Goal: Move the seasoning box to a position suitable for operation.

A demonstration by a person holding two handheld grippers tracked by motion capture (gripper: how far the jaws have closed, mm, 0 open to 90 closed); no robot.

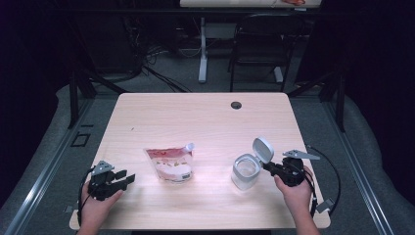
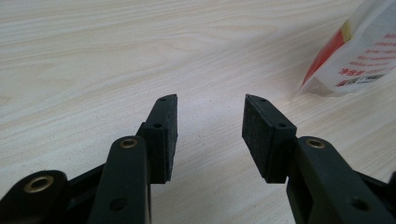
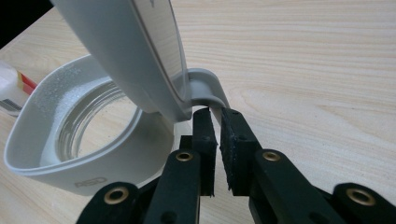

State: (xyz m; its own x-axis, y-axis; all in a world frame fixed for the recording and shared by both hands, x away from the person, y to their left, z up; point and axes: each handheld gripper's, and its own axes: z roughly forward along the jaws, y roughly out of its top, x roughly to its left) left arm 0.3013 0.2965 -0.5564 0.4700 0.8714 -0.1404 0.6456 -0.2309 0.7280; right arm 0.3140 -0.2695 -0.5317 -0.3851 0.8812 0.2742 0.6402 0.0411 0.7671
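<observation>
The container (image 1: 244, 171), one only, stands on the tabletop (image 1: 205, 117) at my right side, a squat grey-white pot with a clear inside, and its one hinged lid (image 1: 263, 149) is flipped up and tilted back toward my right hand (image 1: 296, 193). I count one pouch (image 1: 171, 164) as well, white with red print, standing near the middle of the tabletop, well apart from the container. I have two tools. My right tool (image 3: 215, 112) is almost pressed together, and in the right gripper view its pads reach the grey hinge tab (image 3: 205, 88) at the back of the lid; I cannot tell whether they pinch it or just touch it. My left tool (image 2: 210, 100) rests low at the left, jaws spread wide with bare wood between them, holding nothing, and the pouch lies off to one side of it.
</observation>
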